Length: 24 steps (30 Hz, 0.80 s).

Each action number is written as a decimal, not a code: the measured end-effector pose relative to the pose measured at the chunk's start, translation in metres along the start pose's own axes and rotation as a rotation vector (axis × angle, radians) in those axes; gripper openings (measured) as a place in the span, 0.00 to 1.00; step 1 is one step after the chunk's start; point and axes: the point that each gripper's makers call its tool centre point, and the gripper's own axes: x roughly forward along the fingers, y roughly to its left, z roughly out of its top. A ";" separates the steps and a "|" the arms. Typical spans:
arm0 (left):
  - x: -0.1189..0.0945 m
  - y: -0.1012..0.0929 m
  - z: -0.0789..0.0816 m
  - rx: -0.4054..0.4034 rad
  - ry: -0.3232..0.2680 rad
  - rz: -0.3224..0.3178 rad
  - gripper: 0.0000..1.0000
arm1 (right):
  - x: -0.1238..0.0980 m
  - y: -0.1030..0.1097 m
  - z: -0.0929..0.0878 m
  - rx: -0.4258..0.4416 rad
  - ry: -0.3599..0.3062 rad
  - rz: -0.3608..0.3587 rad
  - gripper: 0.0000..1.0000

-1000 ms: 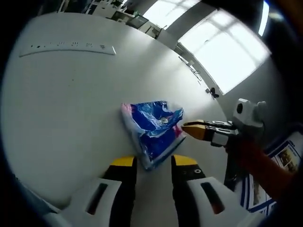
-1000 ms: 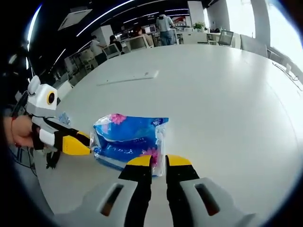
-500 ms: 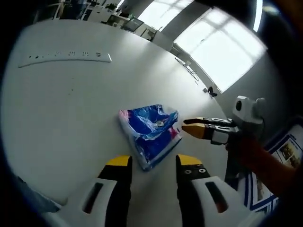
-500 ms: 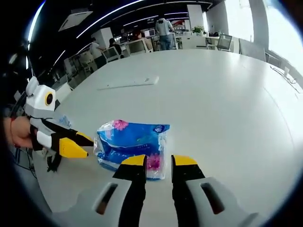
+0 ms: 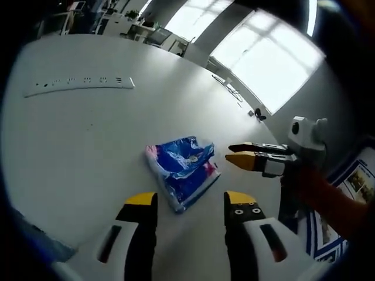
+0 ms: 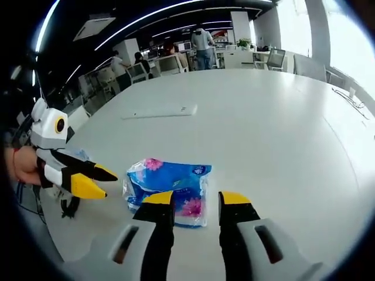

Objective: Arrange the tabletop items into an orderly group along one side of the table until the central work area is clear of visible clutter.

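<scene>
A blue tissue packet (image 5: 183, 168) with pink flowers lies flat on the white table (image 5: 88, 146), loose, with nothing touching it. My left gripper (image 5: 190, 202) hovers just short of its near end, open, jaws wide apart and bare. From the right, the right gripper (image 5: 234, 153) points at the packet with a small gap between its yellow tips. In the right gripper view the packet (image 6: 170, 182) lies just beyond my right gripper (image 6: 196, 199), which is open and holds nothing. The left gripper (image 6: 105, 183) comes in from the left beside the packet.
A long white power strip (image 5: 79, 86) lies farther out on the table, also visible as the power strip (image 6: 158, 110) in the right gripper view. Cables run near the table's window-side edge (image 5: 234, 88). Office desks and people (image 6: 202, 38) stand beyond the table.
Both grippers have opened wider and drawn back a little from the packet. The packet rests on the table, free of both.
</scene>
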 end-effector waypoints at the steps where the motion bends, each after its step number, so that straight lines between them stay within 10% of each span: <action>1: -0.002 -0.001 0.000 0.004 0.000 -0.002 0.46 | -0.001 0.001 0.001 0.000 -0.003 0.001 0.29; 24: -0.040 -0.006 0.012 0.079 -0.043 -0.021 0.57 | -0.022 0.033 0.017 0.002 -0.048 0.032 0.39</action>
